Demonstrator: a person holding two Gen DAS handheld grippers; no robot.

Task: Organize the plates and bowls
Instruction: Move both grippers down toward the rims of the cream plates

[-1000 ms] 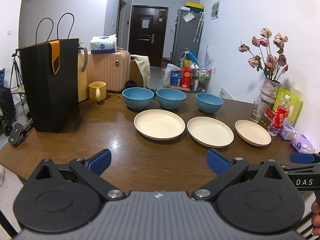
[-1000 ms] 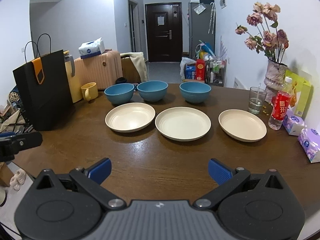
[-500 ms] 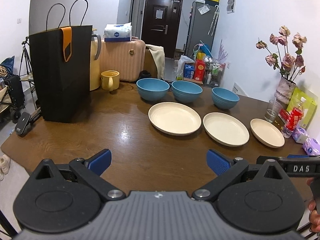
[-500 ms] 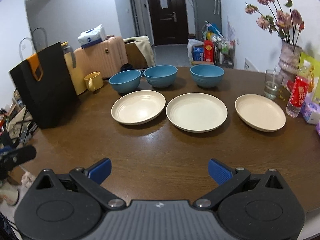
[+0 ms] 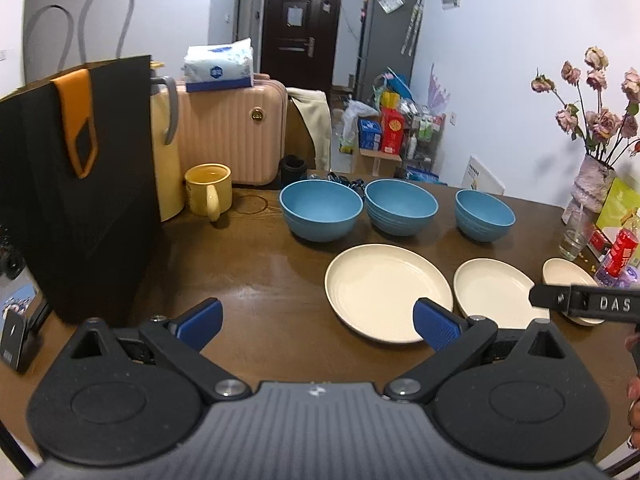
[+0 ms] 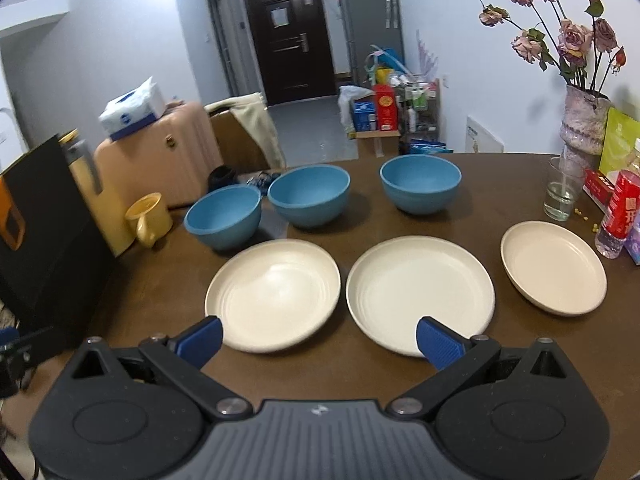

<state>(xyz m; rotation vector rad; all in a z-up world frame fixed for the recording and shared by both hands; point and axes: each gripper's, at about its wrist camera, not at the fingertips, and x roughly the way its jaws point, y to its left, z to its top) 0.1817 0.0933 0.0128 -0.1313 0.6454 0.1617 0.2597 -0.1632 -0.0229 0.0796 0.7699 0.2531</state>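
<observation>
Three cream plates lie in a row on the brown table: left plate [image 6: 276, 294], middle plate [image 6: 420, 292], right plate [image 6: 554, 266]. Behind them stand three blue bowls: left bowl [image 6: 224, 216], middle bowl [image 6: 310, 196], right bowl [image 6: 420, 184]. In the left wrist view the left plate [image 5: 388, 290] and left bowl [image 5: 320, 208] are nearest. My left gripper [image 5: 318, 324] is open, empty, just left of the left plate. My right gripper [image 6: 318, 340] is open and empty, over the near rims of the left and middle plates. Part of the right gripper [image 5: 584, 304] shows at the right edge.
A black paper bag [image 5: 76, 184], a yellow jug [image 5: 166, 160] and a yellow mug [image 5: 208, 190] stand at the table's left. A glass [image 6: 562, 192], a red bottle [image 6: 620, 216] and a flower vase [image 6: 584, 120] crowd the right side. A pink suitcase [image 5: 232, 128] stands behind the table.
Both grippers have moved forward toward the plates and bowls, which now look larger and nearer. Their fingers stay open. The dishes have not moved.
</observation>
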